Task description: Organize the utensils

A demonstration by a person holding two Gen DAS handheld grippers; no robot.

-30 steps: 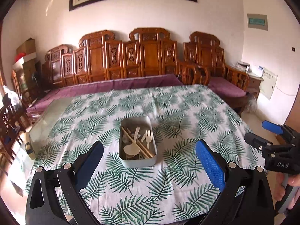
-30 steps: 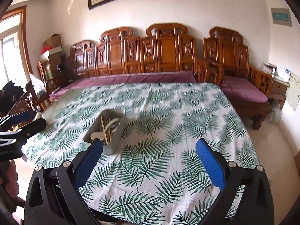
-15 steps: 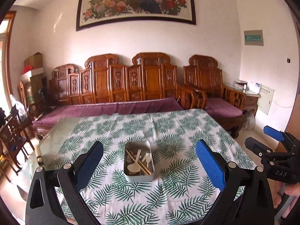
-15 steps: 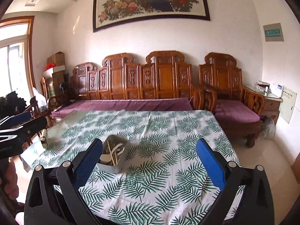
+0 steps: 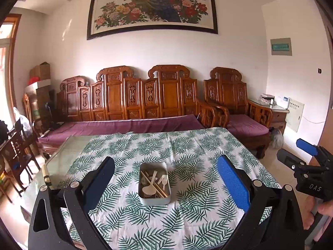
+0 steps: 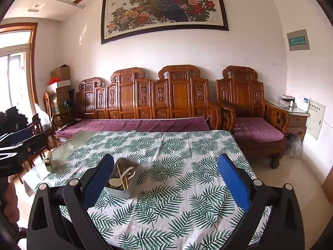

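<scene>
A grey rectangular box [image 5: 154, 198] stands on the leaf-print tablecloth [image 5: 187, 145]. Inside lie a white spoon [image 5: 148, 189], a white fork [image 5: 164, 180] and wooden chopsticks [image 5: 158, 189]. My left gripper [image 5: 166, 179] is open and empty, held back from the table, with the box between its fingers in view. The box also shows in the right wrist view [image 6: 122, 189], beside the left finger. My right gripper [image 6: 166, 179] is open and empty, also back from the table; it also shows at the right edge of the left wrist view [image 5: 306, 158].
A carved wooden sofa with purple cushions [image 5: 124, 125] stands behind the table, an armchair [image 5: 239, 112] to its right. Bare glass tabletop [image 5: 66, 152] shows at the far left. Dark wooden chairs [image 5: 16, 152] stand at the left. A side cabinet [image 6: 295, 116] is at the right wall.
Both grippers have pulled back and tilted up from the table; the box now looks smaller and farther, and the wall painting has come into view. Both stay open.
</scene>
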